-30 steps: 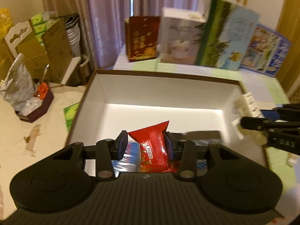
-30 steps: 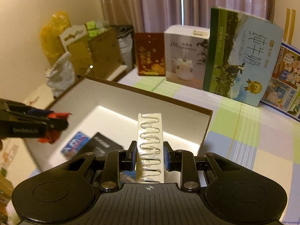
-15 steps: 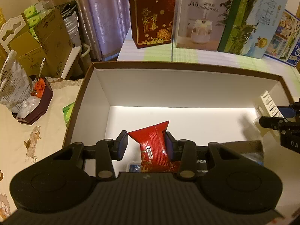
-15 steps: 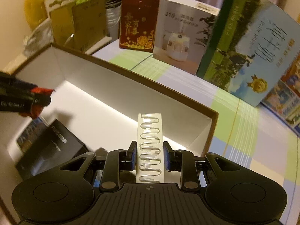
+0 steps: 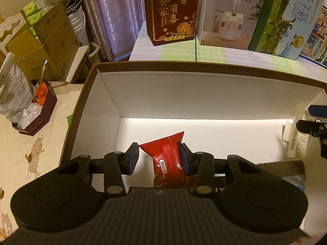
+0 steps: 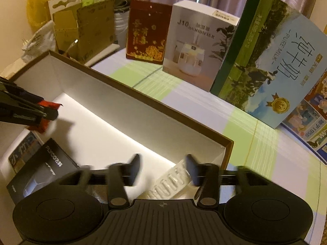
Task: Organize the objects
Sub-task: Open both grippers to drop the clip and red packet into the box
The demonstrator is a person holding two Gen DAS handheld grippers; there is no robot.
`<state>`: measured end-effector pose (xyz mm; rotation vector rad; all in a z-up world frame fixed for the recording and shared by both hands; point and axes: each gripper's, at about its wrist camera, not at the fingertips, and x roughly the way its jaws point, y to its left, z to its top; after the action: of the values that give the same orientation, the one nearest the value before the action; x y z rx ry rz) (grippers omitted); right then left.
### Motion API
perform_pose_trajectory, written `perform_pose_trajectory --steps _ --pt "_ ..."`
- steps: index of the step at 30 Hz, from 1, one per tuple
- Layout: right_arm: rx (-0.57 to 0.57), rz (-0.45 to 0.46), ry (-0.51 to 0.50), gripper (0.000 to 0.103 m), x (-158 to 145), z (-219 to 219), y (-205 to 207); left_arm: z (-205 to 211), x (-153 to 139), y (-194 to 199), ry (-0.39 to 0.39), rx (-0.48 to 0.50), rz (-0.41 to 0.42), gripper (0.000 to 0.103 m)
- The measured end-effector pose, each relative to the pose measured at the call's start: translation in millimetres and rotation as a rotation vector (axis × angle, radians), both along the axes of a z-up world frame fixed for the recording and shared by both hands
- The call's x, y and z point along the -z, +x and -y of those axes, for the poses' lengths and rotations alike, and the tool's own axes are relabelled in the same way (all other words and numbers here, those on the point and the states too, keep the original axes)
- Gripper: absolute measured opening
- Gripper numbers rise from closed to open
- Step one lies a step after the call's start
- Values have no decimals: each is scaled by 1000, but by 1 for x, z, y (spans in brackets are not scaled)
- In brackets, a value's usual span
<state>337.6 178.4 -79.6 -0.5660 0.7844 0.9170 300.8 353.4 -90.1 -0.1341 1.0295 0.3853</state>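
White card lines the big open box [image 5: 204,104], its outer rim brown; it is shallow, rectangular and smooth inside. On its floor lie a glossy black carton [image 6: 38,175] and, just beside it, a flat blue pack [image 6: 20,153]. The clear ribbed plastic tray [image 6: 173,181] lies tilted in the box's near right corner, between the jaws of the right gripper [image 6: 162,168], which have just been opening and now stand wide, pads off it. The left gripper [image 5: 159,158] hangs over the box floor with its jaws narrow; the shiny crinkled red snack packet [image 5: 168,159] sits between them, resting against the right pad with a small gap at the left pad. Behind the box stand a dark red gift box [image 5: 171,10], a white humidifier carton [image 5: 226,14] and a green milk carton [image 5: 286,18] on a pale checked tablecloth [image 6: 255,143]
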Motion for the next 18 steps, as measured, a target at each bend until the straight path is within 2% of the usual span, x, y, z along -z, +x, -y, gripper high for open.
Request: perform_pose_trajectory --steps 3,5,7,10,15,18 --pt "-6 -23 18 64 -4 3 -2 1 1 2 6 4 -4 38" --pt "-10 -40 29 72 -6 7 -5 2 2 3 8 6 -1 42" --pt "-16 -57 48 80 -9 11 -8 3 -1 3 10 7 7 60" --pt "-6 -69 67 91 -14 18 -13 8 -7 0 14 20 22 75" --pt "2 -97 112 96 -25 30 -21 17 -17 -8 9 39 29 87" --pt "10 -103 131 99 -31 36 -27 21 -25 -16 1 46 39 89"
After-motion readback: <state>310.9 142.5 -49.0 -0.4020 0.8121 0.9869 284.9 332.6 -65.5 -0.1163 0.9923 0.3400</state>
